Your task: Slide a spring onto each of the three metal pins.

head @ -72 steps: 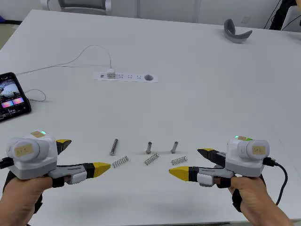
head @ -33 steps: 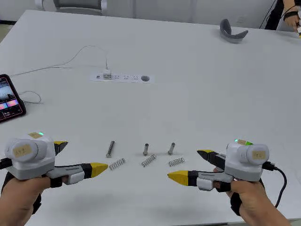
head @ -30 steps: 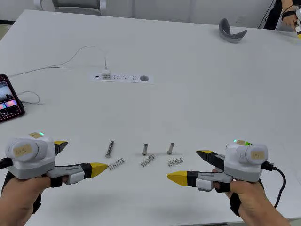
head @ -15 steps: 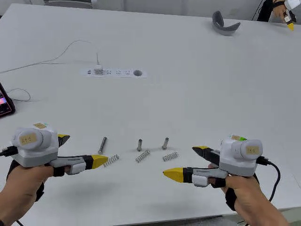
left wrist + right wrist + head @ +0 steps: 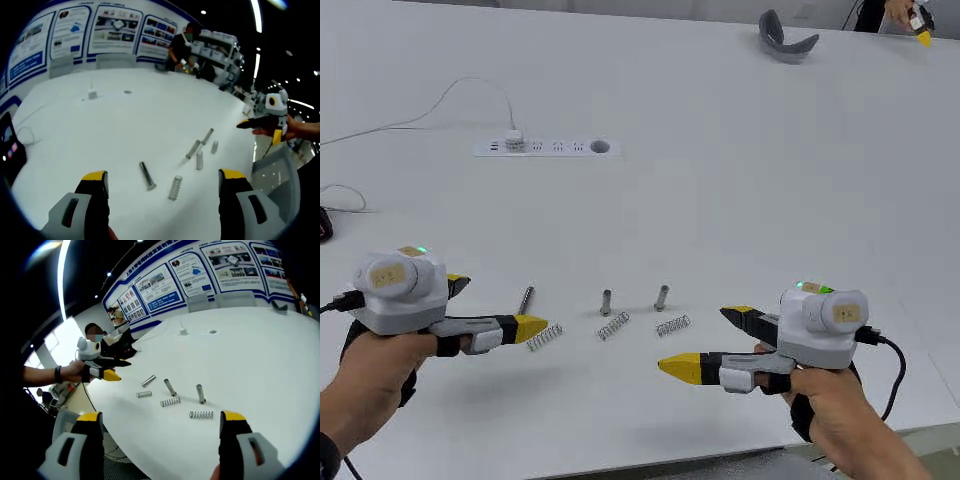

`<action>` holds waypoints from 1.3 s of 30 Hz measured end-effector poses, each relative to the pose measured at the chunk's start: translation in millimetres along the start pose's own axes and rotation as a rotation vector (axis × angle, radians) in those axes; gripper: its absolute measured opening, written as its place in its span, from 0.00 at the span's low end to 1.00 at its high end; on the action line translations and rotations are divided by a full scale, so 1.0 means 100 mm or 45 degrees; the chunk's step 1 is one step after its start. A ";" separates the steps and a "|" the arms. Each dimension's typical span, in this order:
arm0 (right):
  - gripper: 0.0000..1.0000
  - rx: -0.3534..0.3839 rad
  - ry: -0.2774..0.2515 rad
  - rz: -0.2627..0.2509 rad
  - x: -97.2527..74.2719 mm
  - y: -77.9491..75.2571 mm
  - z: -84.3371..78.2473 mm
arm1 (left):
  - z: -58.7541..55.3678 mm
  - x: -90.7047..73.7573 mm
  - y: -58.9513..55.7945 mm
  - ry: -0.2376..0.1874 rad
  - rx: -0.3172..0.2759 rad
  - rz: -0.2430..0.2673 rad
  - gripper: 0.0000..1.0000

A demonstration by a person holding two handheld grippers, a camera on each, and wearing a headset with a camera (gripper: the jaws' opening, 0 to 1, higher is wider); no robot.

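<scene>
Barely started: all three small coiled steel springs (image 5: 613, 326) lying loose on the white tabletop (image 5: 720, 200) just beside the three short grey metal pins (image 5: 606, 302), none slid on yet, with yellow-tipped left gripper (image 5: 502, 304) and right gripper (image 5: 697, 340) both wide open, empty, hovering either side.

The left hand-held gripper (image 5: 497, 305) is held in the left hand (image 5: 368, 372), its yellow-tipped jaws spread wide and pointing toward the person's right. The right hand-held gripper (image 5: 705, 340), held in the right hand (image 5: 832, 405), mirrors it, with jaws wide apart and aimed left. The two grippers are well apart and roughly level, tips facing each other.
</scene>
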State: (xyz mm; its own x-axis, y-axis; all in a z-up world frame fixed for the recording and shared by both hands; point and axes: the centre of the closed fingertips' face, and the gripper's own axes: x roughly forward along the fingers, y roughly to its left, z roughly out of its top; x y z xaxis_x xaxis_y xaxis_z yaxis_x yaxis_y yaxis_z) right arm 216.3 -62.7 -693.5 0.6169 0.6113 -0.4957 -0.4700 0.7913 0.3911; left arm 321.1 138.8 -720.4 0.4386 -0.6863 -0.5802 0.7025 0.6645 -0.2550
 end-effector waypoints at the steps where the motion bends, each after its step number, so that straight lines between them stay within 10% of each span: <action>1: 0.99 0.001 0.001 0.001 0.00 0.00 0.00 | 0.00 0.01 0.00 0.003 0.000 -0.002 0.92; 39: 0.97 0.025 0.036 -0.008 0.00 -0.03 -0.11 | -0.24 0.66 0.16 0.140 -0.010 0.037 0.51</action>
State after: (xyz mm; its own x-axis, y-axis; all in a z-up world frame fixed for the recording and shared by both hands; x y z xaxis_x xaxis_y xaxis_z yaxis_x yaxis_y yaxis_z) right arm 210.1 -65.0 -703.2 0.6015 0.6067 -0.5198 -0.4534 0.7949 0.4031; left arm 347.6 110.8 -781.7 0.3943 -0.6306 -0.6685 0.6858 0.6861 -0.2427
